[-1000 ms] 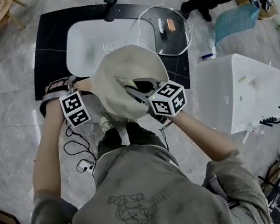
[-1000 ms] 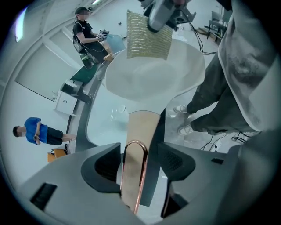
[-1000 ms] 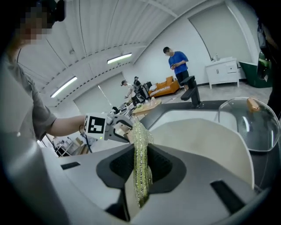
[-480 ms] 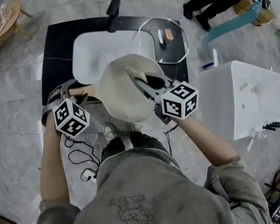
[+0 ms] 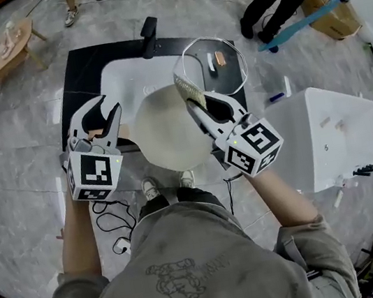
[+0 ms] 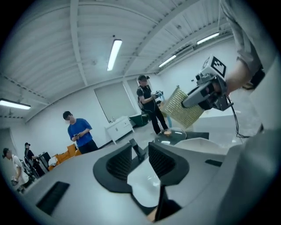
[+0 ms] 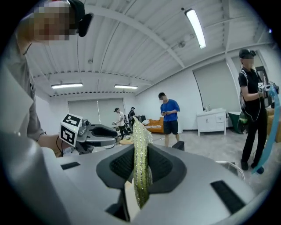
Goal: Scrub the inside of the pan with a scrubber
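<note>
My right gripper (image 5: pixel 201 107) is shut on a thin yellow-green scrubber (image 5: pixel 188 84), which stands on edge between the pads (image 7: pixel 139 154). From the left gripper view the scrubber (image 6: pixel 184 107) hangs high above the sink. My left gripper (image 5: pixel 104 112) is held up at the left over the counter's edge. Its jaws have just been closing but still stand apart, with nothing between them (image 6: pixel 140 151). No pan shows in any view. My cream cap (image 5: pixel 169 130) hides the near part of the sink.
A white sink (image 5: pixel 113 72) sits in a black counter (image 5: pixel 67 51) with a black faucet (image 5: pixel 148 27). A glass lid (image 5: pixel 223 50) lies at its right. A white cabinet (image 5: pixel 325 129) stands to the right, and cables (image 5: pixel 109 214) lie on the floor. People stand around.
Both grippers have risen and moved toward the sink. The left one has rolled, so its jaws now show. The scrubber stays in the right gripper.
</note>
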Available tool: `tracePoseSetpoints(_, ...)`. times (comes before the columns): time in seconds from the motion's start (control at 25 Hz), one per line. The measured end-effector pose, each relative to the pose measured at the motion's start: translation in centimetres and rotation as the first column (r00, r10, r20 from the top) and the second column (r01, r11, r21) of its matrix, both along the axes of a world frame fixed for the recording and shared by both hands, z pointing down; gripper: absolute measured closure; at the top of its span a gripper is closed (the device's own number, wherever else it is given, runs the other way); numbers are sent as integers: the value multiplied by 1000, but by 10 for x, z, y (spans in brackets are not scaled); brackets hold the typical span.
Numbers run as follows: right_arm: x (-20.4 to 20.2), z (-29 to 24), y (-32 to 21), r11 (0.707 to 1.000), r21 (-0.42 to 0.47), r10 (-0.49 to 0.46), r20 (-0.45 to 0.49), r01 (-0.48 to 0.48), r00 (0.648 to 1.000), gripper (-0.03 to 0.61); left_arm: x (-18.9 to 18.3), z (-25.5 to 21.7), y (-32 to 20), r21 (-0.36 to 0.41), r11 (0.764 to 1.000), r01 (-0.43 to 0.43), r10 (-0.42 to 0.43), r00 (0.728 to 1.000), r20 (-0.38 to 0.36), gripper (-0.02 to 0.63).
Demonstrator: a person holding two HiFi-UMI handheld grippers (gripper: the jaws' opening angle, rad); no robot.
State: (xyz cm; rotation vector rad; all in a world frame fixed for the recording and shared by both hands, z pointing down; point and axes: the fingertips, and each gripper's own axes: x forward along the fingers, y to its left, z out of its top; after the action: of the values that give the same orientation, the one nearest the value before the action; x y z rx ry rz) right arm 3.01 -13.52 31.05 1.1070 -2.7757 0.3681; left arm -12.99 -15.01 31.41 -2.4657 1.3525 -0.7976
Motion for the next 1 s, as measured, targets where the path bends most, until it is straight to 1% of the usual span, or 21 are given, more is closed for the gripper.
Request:
tracePoseSetpoints(0.2,6,-48,9,991,130,31,33,-35,999,494,10,-48,4,110,993,29,-12,988,-151,534)
tracePoseSetpoints(0.36,12,-82,18,969,238,64,38,-72,997,494,18,-76,11,158,986,53,-13,969,-246,555)
tracePoseSetpoints(0.52,20,-108,27,949,295,96,76,-114,992,494,26,-97,18,199,978,60,-2,959,-283,565)
tracePoseSetpoints(0.68,32,-122,33,929,329,137,119,-169,984,494,33,-105,26,205,977,60,9,948,-319,571)
tracePoseSetpoints(0.84,43,-125,38,908,357,181,134,-218,974,494,38,-104,30,208,977,57,15,944,-330,575)
tracePoseSetpoints(0.92,44,-124,41,906,363,185,123,-218,975,494,41,-103,32,207,977,58,17,940,-341,577)
tracePoseSetpoints(1.0,44,-119,45,910,358,181,110,-209,977,494,43,-100,35,200,978,58,16,937,-349,577)
